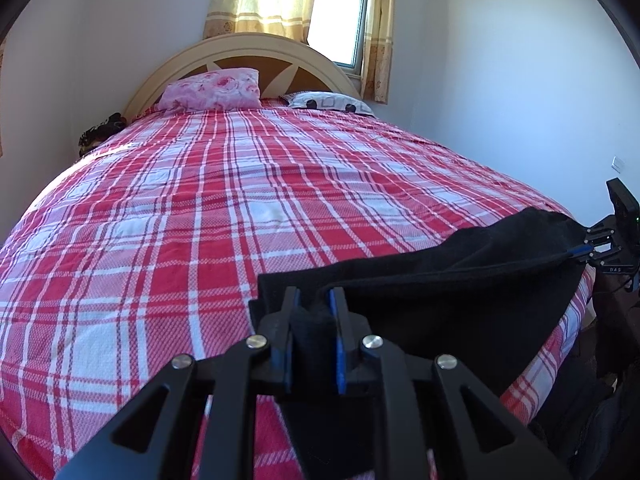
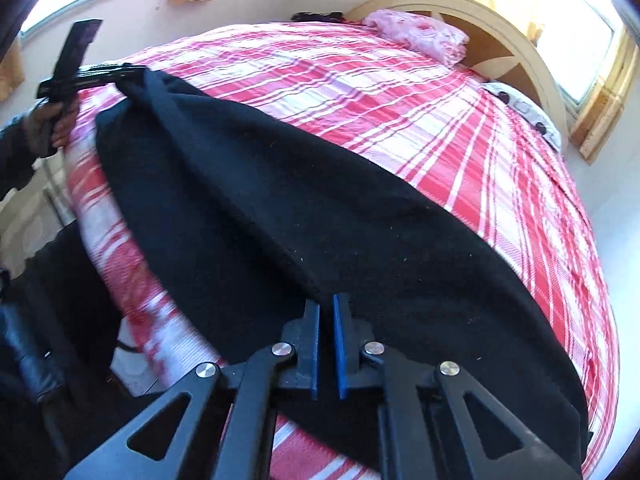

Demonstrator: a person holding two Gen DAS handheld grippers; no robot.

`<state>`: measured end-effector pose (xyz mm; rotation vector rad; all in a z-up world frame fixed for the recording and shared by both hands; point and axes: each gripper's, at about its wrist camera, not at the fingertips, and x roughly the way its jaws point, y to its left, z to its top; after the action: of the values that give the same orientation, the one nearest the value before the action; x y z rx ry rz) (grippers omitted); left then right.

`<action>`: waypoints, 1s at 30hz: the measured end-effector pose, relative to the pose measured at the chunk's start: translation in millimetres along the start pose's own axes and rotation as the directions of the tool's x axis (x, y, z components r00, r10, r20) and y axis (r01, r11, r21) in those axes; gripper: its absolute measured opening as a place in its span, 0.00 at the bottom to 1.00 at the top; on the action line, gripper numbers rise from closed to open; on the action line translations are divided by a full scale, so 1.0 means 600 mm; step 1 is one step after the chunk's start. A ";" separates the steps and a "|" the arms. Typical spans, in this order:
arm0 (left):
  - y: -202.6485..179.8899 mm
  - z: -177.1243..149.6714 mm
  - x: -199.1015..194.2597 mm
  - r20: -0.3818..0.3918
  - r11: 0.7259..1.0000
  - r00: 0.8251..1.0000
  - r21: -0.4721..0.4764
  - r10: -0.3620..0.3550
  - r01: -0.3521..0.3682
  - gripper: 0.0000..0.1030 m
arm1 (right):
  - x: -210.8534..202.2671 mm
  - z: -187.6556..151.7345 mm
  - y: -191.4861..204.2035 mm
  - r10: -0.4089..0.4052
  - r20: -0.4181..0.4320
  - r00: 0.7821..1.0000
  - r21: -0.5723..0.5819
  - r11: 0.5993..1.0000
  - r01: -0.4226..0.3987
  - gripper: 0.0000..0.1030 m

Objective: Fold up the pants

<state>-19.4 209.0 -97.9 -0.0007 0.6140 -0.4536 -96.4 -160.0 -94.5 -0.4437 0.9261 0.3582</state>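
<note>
While the black fabric pants [image 2: 304, 208] lie stretched along the near edge of the bed with the red-and-white plaid cover [image 1: 192, 200], each end of the garment sits in a black two-finger gripper. In the left wrist view the left gripper [image 1: 313, 308] points forward and somewhat downward over the mattress, its blue-lined jaws pressed onto a bunched fold of the dark cloth that fills the narrow gap between them. From the right wrist view that same tool appears at the far left corner, held by a person's hand [image 2: 52, 124] wrapped around its handle, with the cloth gathering to a twisted point at its tip. The right gripper [image 2: 326, 312] tilts steeply down at the garment's other end, its jaws nearly together with only a thin slit left; in the left wrist view its tips pinch the right edge of the cloth, which rises slightly toward them. A pink floral pillow [image 1: 212, 90] and a white patterned pillow [image 1: 330, 102] rest against the cream arched wooden headboard [image 1: 240, 46], well apart from the pants.
</note>
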 end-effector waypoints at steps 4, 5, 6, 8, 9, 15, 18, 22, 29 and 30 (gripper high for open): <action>0.006 -0.026 0.001 -0.026 1.000 1.000 -0.004 -0.001 0.001 0.19 | 0.022 -0.025 0.018 0.055 -0.057 0.997 -0.013 0.998 -0.056 0.06; 0.007 -0.032 0.000 -0.025 1.000 1.000 -0.009 -0.007 0.007 0.19 | 0.028 -0.029 0.020 0.057 -0.066 0.996 -0.016 0.998 -0.059 0.06; 0.006 -0.034 -0.003 -0.021 1.000 1.000 -0.008 -0.006 0.006 0.20 | 0.035 -0.032 0.022 0.053 -0.067 0.996 -0.019 0.998 -0.054 0.06; 0.004 -0.037 -0.008 -0.014 1.000 1.000 -0.006 -0.001 0.001 0.21 | 0.035 -0.032 0.020 0.059 -0.064 0.996 -0.011 0.998 -0.060 0.06; 0.004 -0.038 -0.009 -0.011 1.000 1.000 -0.007 -0.003 0.002 0.21 | 0.034 -0.031 0.018 0.067 -0.063 0.996 -0.001 0.998 -0.067 0.06; 0.003 -0.046 -0.020 -0.014 1.000 1.000 0.014 0.019 -0.019 0.35 | 0.033 -0.032 0.013 0.097 -0.072 0.993 -0.012 0.995 -0.098 0.09; 0.000 -0.049 -0.025 -0.008 1.000 1.000 0.016 0.006 -0.006 0.29 | 0.034 -0.034 0.012 0.087 -0.067 0.994 0.000 0.996 -0.088 0.09; -0.013 -0.047 -0.035 0.016 0.999 1.000 0.042 -0.005 0.005 0.17 | 0.025 -0.032 0.016 0.073 -0.054 0.996 0.000 0.997 -0.073 0.06; -0.018 -0.063 -0.050 0.027 0.999 0.999 0.035 -0.016 0.015 0.15 | 0.018 -0.045 0.016 0.095 -0.068 0.993 0.007 0.995 -0.095 0.05; -0.018 -0.066 -0.052 0.027 0.999 1.000 0.033 -0.013 0.012 0.15 | 0.019 -0.047 0.018 0.099 -0.070 0.993 0.009 0.995 -0.099 0.05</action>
<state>-68.5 217.2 -111.6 0.0208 0.5799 -0.4755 -114.5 -163.8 -121.1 -0.4086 1.0199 0.4322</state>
